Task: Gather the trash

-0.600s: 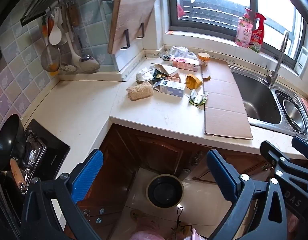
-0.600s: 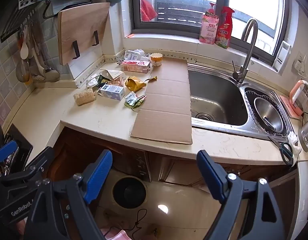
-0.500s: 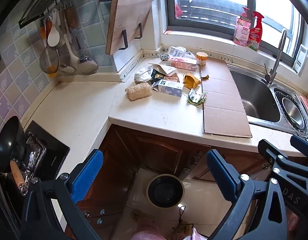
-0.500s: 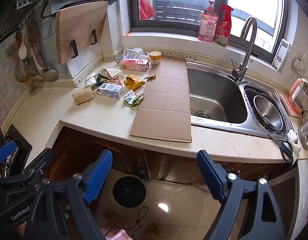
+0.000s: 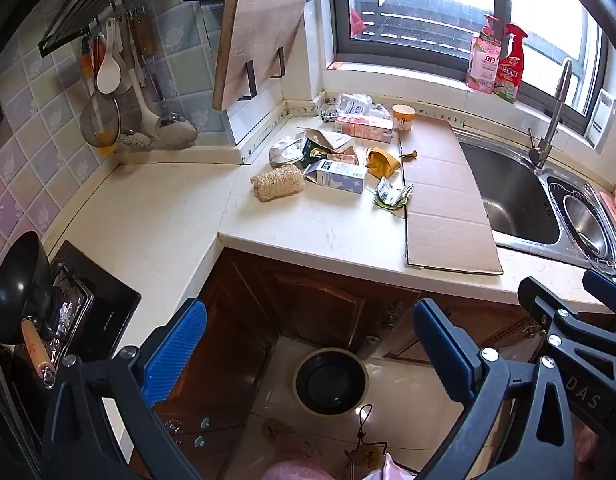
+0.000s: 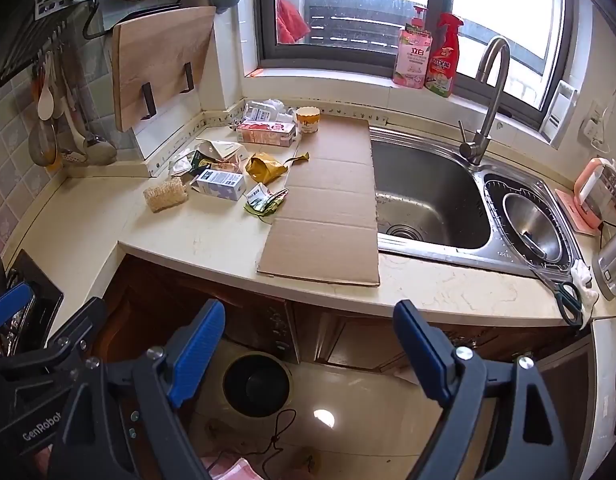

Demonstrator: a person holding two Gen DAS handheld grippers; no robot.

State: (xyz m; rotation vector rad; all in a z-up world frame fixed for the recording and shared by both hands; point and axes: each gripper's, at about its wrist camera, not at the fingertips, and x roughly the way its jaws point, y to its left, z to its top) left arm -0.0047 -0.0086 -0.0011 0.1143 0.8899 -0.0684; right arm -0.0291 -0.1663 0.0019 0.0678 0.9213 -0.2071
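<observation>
A kitchen corner under a window: the pale tabletop (image 5: 316, 232) carries trash (image 5: 340, 160) clustered near the back wall, beside flat cardboard (image 5: 440, 196) that borders the sink (image 6: 424, 196). A bin (image 5: 331, 380) stands on the floor below. The left hand-held gripper (image 5: 308, 348) and right hand-held gripper (image 6: 308, 354) both gape wide, holding nothing.

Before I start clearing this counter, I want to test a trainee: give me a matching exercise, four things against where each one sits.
Things:
1. flattened cardboard
2. trash bin
3. scissors
4. red spray bottle

Places:
A. on the windowsill
B. on the floor below the counter
C. on the counter right of the sink
D. on the counter just left of the sink

Pairs: 1-D, 2-B, 3-C, 4-A
</observation>
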